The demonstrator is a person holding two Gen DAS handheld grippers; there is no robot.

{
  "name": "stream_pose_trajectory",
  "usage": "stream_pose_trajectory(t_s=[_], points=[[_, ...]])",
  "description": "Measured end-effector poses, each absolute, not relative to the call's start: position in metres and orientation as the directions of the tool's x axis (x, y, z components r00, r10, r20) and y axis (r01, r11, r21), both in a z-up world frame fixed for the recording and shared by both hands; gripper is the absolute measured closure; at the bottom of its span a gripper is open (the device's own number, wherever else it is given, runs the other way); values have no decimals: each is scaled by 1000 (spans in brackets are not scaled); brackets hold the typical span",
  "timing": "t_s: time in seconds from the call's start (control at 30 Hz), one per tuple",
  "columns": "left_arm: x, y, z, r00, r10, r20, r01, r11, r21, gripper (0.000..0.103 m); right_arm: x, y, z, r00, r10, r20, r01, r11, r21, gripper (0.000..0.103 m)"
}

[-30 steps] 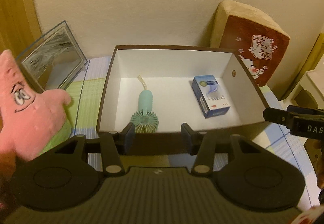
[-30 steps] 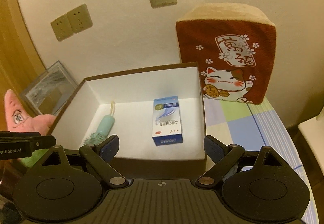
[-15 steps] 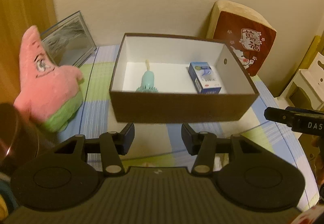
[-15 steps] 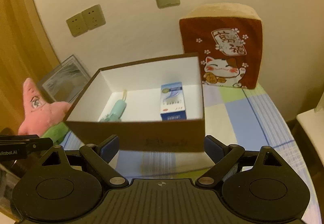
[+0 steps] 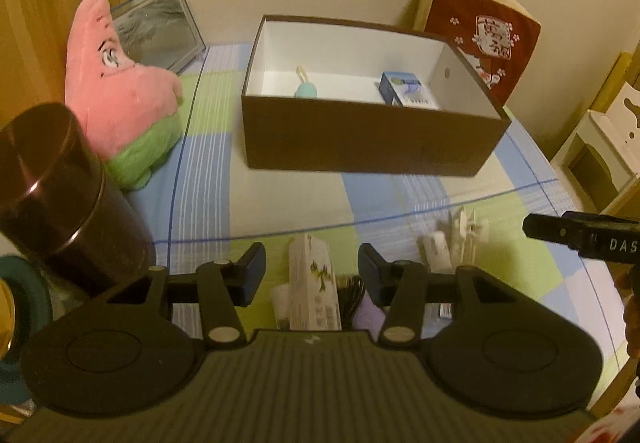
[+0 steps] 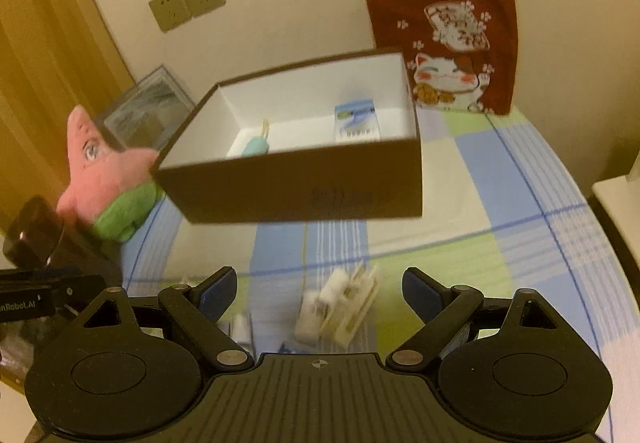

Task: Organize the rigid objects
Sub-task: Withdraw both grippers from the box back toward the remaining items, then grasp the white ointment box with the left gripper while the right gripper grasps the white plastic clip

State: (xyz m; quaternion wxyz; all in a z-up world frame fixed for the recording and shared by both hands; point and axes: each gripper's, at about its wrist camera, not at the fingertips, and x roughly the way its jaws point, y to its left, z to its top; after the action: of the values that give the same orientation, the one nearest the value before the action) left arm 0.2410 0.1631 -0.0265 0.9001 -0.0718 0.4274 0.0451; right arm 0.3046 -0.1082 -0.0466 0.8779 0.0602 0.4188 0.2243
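Progress looks partial: the brown box (image 5: 372, 141) toward the table's far edge already holds a mint hand fan (image 5: 306, 87) and a blue carton (image 5: 408, 90). Left at the near edge are a pale carton (image 5: 314, 283) and a white clip-like piece (image 6: 340, 307), both blurred and partly hidden. Left claw (image 5: 312, 275) and right claw (image 6: 318, 291) gape empty.

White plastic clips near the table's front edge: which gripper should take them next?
Right, probably. The white plastic clips lie between the open right gripper fingers; the left gripper frames a pale upright carton instead.
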Motion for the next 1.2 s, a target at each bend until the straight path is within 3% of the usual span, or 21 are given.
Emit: stream_pose_trajectory(t_s=[0.63, 1.2], points=[[201, 150, -63, 592, -22, -806, -86, 992, -90, 51, 257, -104, -84, 487, 407, -773, -320, 906, 276, 13], [221, 136, -90, 560, 35, -828, -91, 996, -20, 51, 276, -117, -102, 453, 395, -799, -312, 910, 272, 13]])
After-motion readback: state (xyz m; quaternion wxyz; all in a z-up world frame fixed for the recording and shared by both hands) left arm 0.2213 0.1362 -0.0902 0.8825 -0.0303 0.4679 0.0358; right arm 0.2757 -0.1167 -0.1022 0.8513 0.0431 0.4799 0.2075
